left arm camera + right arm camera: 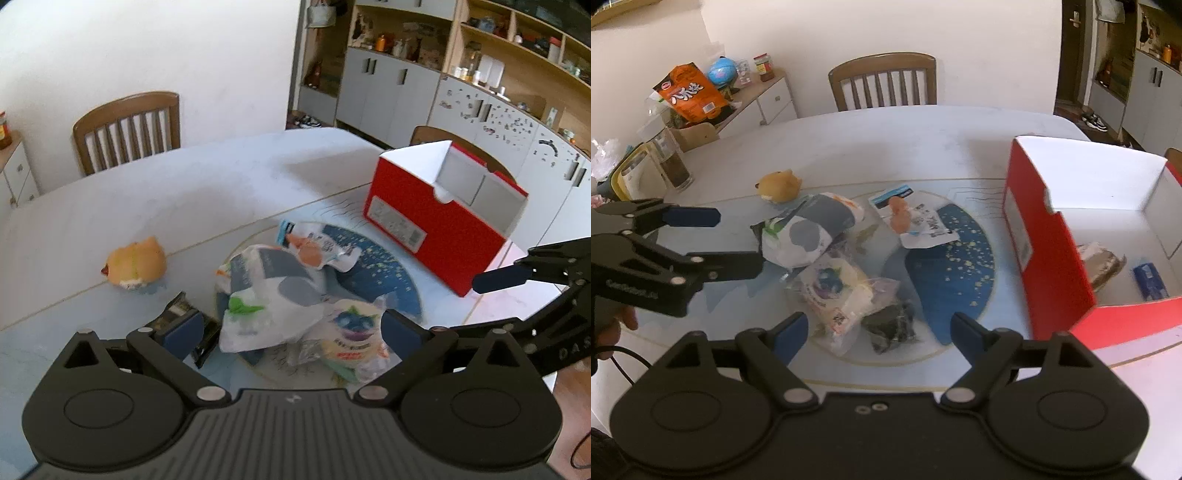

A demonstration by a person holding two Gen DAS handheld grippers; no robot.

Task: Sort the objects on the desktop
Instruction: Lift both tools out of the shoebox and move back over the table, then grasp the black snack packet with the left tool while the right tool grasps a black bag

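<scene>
Red box (pixel 1049 258): open, holds one brown packet (pixel 1102 264) and one blue packet (pixel 1150 282).
Table (pixel 886 140): one heap of snack bags (pixel 827 254), one plush toy (pixel 780 185) beside it.
Left gripper (pixel 291 332): wide, empty.
Right gripper (pixel 879 334): wide, empty.

Wall: plain white (pixel 886 33), bare.
Chair: brown wooden with vertical slats (pixel 882 83), pushed to far edge of pale table top (pixel 166 184).
Low cabinet: white with wooden top (pixel 768 99), in left corner, carrying orange bag and jars.
Shelving: grey doors under open wooden shelves (pixel 399 85), full of small items.
Light: soft daylight.
</scene>
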